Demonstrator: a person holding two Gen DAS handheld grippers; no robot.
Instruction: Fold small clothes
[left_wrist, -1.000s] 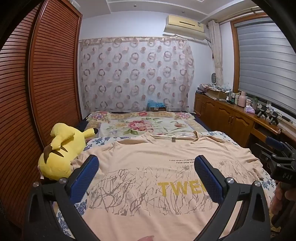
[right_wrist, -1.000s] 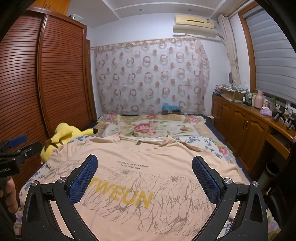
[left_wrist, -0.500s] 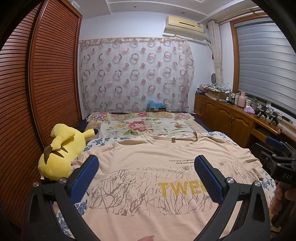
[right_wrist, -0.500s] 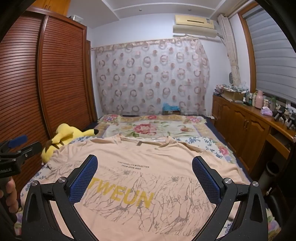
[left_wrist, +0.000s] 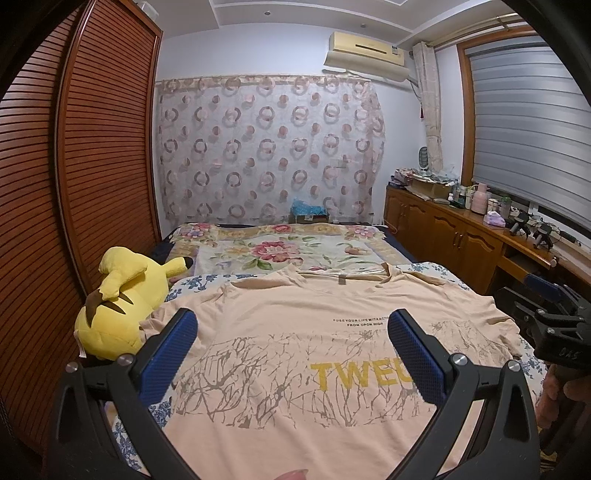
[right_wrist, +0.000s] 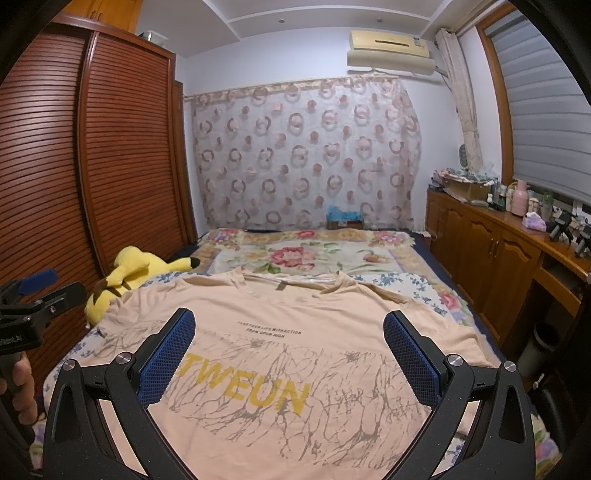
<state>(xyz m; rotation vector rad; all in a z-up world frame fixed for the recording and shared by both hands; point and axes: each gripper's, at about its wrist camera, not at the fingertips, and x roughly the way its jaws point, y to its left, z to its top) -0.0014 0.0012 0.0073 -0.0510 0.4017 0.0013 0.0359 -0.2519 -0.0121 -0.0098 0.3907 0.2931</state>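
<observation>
Practically nothing is changed since the earlier frames: the peach T-shirt is kept flat across the bed, with left gripper and right gripper held spread above it.

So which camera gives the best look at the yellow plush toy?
The left wrist view: the yellow plush toy shows nearly whole beside the shirt. The right wrist view shows it smaller and partly hidden behind the shirt's edge.

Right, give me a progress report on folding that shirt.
Done: the peach cotton T-shirt with yellow lettering lies spread flat, print up, on the floral-quilted bed. In hand: nothing; the left gripper and right gripper hover over it, jaws wide open. Left: every fold; sleeves and hem are unfolded.
</observation>
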